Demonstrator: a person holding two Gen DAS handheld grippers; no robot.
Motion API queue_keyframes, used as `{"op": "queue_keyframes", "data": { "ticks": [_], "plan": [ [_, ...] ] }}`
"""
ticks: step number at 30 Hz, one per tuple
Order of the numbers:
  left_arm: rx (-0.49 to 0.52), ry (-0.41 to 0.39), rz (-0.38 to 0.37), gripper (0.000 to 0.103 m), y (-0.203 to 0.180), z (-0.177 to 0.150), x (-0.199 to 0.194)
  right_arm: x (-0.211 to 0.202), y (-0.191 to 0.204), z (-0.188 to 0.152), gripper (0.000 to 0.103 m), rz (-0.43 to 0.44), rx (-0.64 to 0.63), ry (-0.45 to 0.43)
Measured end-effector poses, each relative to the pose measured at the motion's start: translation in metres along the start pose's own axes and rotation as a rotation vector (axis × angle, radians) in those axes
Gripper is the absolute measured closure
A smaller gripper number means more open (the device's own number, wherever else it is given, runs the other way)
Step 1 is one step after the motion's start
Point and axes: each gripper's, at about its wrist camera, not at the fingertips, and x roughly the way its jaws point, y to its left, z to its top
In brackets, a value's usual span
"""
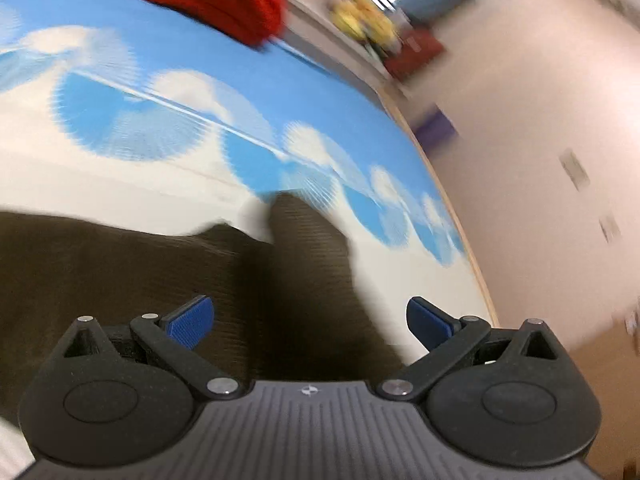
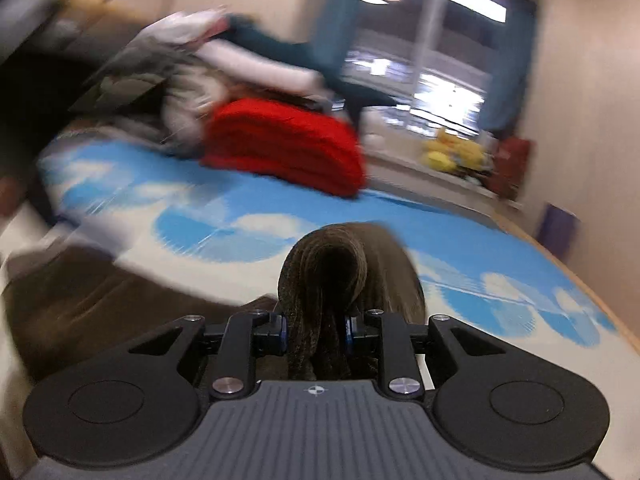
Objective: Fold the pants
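1. Right now my right gripper point(image 2: 315, 330) is clamped on a bunched fold of the brown pants point(image 2: 324, 276); fabric arches up out of the jaws, so that end is lifted.
2. My left gripper point(image 1: 310, 322) is spread wide, nothing between the blue pads point(image 1: 192, 320). It hovers over the pants point(image 1: 120, 280), not gripping.
3. The pants lie on the bed, on the blue-and-white cloud sheet point(image 1: 280, 92). Left view shows a broad dark spread plus one narrower strip running forward; can't tell if that strip is a leg or a fold edge, too much blur.
4. Progress, my read: early to mid. One end is picked up, but I see no neat folded stack yet. Left to do: carry the gripped end over, align edges, flatten, probably a second fold.
5. Further back: a folded red blanket point(image 2: 284, 148) on the sheet, well apart from the pants.
6. Behind it, a heap of mixed laundry point(image 2: 208, 60), then the window point(image 2: 432, 40).
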Motion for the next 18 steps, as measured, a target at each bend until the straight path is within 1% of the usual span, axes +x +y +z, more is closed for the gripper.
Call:
{"op": "queue_keyframes", "data": {
  "ticks": [1,2,4,5,7,8,9,10,11,12,13,14,16,18],
  "plan": [
    [0.021,0.062,-0.004,0.0,-0.007,0.003,0.013,0.002,0.004,-0.003,0.078,0.03,-0.004,0.016],
    [0.034,0.116,0.013,0.0,-0.013,0.002,0.027,0.003,0.006,-0.005,0.078,0.049,-0.009,0.022],
    [0.013,0.171,0.079,0.0,-0.014,-0.005,0.049,0.003,0.007,-0.008,0.078,0.044,-0.009,0.005],
    [-0.016,0.195,0.073,0.001,-0.011,-0.01,0.058,0.002,0.005,-0.009,0.078,0.045,-0.012,0.001],
    [-0.092,0.22,0.008,0.001,-0.005,-0.02,0.069,0.003,0.001,-0.012,0.078,0.079,-0.019,0.004],
    [-0.121,0.218,-0.021,0.007,-0.004,-0.023,0.072,0.003,0.002,-0.015,0.078,0.102,-0.039,0.01],
    [-0.131,0.208,-0.045,0.026,-0.004,-0.025,0.075,0.003,0.002,-0.018,0.077,0.119,-0.055,0.014],
    [-0.115,0.194,-0.043,0.038,-0.006,-0.026,0.076,0.003,0.003,-0.022,0.074,0.145,-0.071,0.02],
    [-0.082,0.189,-0.001,0.073,-0.01,-0.028,0.078,0.003,0.002,-0.025,0.065,0.162,-0.072,0.022],
    [-0.057,0.189,0.013,0.078,-0.01,-0.03,0.081,0.001,-0.001,-0.028,0.058,0.165,-0.056,0.01],
    [-0.059,0.188,-0.001,0.079,-0.009,-0.033,0.082,-0.005,-0.008,-0.032,0.047,0.162,-0.022,-0.005],
    [-0.064,0.179,-0.001,0.08,-0.009,-0.035,0.081,-0.01,-0.017,-0.037,0.035,0.162,0.015,-0.008],
    [-0.053,0.162,0.007,0.081,-0.009,-0.037,0.079,-0.015,-0.029,-0.046,0.016,0.137,0.052,0.005],
    [-0.063,0.15,0.002,0.082,-0.012,-0.035,0.077,-0.02,-0.037,-0.056,0.014,0.123,0.068,0.028]
  ]
}}
